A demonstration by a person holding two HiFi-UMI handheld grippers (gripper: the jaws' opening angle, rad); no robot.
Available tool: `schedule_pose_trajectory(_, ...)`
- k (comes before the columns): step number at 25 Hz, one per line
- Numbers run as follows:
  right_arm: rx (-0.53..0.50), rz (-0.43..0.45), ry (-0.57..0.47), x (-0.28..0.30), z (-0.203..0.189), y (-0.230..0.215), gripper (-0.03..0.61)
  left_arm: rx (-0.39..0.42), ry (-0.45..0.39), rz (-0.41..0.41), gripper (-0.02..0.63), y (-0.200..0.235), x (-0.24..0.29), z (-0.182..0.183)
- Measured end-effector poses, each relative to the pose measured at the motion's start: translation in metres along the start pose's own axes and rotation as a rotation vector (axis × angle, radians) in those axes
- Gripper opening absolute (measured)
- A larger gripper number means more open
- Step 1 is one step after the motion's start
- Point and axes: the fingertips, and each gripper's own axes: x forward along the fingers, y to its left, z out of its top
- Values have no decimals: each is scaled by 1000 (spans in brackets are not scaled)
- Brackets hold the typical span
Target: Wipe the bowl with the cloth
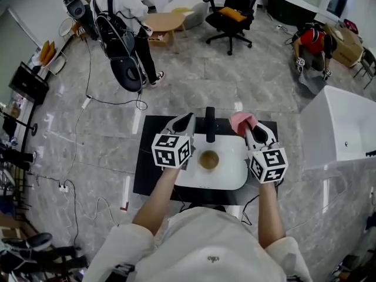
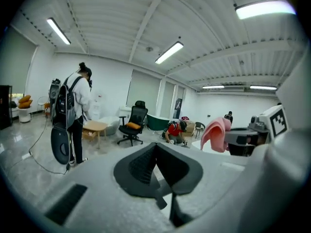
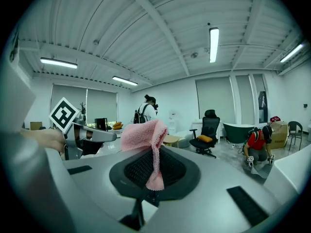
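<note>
I think my job right now is to get the cloth (image 1: 241, 121) down to the bowl (image 1: 208, 159). My right gripper (image 1: 249, 128) is pinched tight on the pink cloth. The cloth sticks up past the tips and is up above the bowl, off to its right and a bit behind it. My left gripper (image 1: 187, 121) is closed with nothing in it, up above the bowl on its left side.

The small brown bowl sits under both grippers on the white tray (image 1: 229, 178).

To do this well, I should bring the cloth down slowly into the bowl and keep my pinch tight so it does not slip out. I think my left gripper should open and hold the bowl's rim, or the bowl may slide when I rub.

Counting: one bowl, one cloth, one tray, two grippers. Far behind the bowl I count two other people and one black chair (image 1: 234, 10).
</note>
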Motion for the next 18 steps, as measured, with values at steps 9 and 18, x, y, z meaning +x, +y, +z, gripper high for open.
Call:
schedule_pose_trajectory(9,-27,11,-97,-5,51,-1,15,103,-145,-26,12,-16,-27,66)
schedule_pose_trajectory(18,-36,31,-100,-15,53,1,15,116,-145,-22,12,-19,-36,69)
